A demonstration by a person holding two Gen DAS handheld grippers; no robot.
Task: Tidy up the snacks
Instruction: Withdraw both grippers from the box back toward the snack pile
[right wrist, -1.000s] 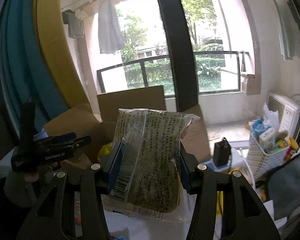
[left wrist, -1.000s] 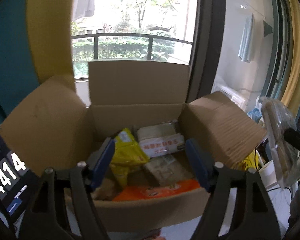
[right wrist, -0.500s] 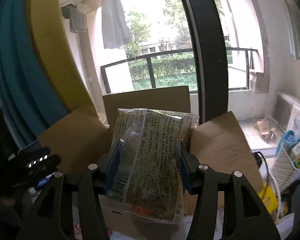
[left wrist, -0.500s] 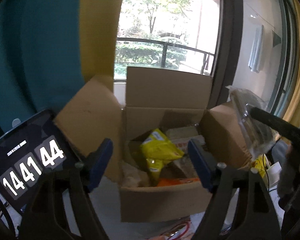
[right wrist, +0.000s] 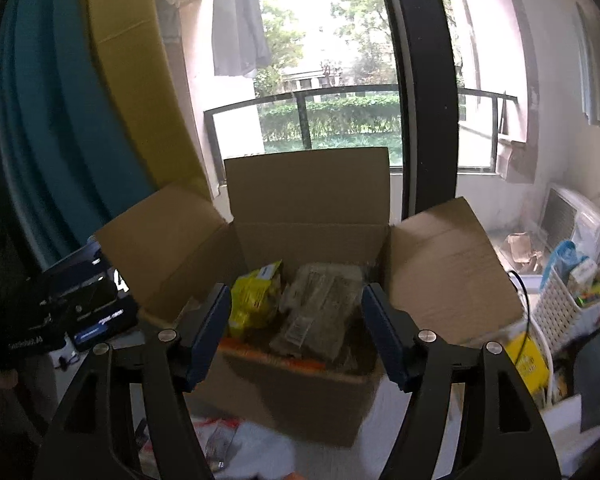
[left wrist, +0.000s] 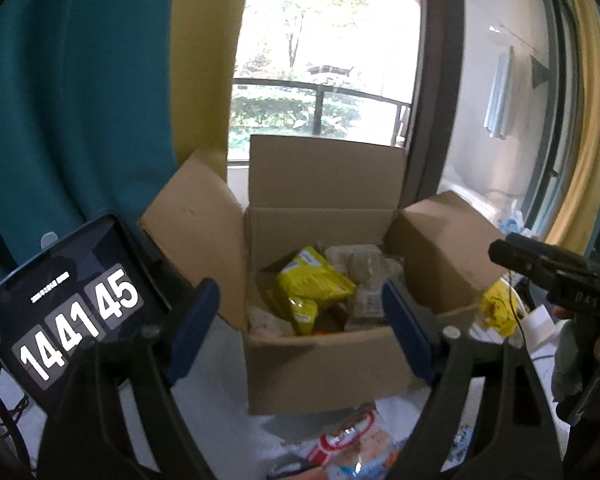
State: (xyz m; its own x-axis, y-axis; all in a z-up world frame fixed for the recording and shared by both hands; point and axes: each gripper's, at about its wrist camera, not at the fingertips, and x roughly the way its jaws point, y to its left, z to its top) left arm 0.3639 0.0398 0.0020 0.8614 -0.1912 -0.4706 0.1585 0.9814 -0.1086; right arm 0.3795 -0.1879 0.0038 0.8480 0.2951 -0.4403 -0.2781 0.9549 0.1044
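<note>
Box: the box stood open by the window, all flaps up.
Snacks: a yellow bag and a clear pack lay in the box, side by side. An orange pack showed under them.
Right gripper: the right gripper was opening wide in front of the box, with nothing in it.
Left gripper: the left gripper was opening too, and it was empty.
Clock: a screen with white numbers stood left of the box.
Table: more packs lay in front of the box.
</note>
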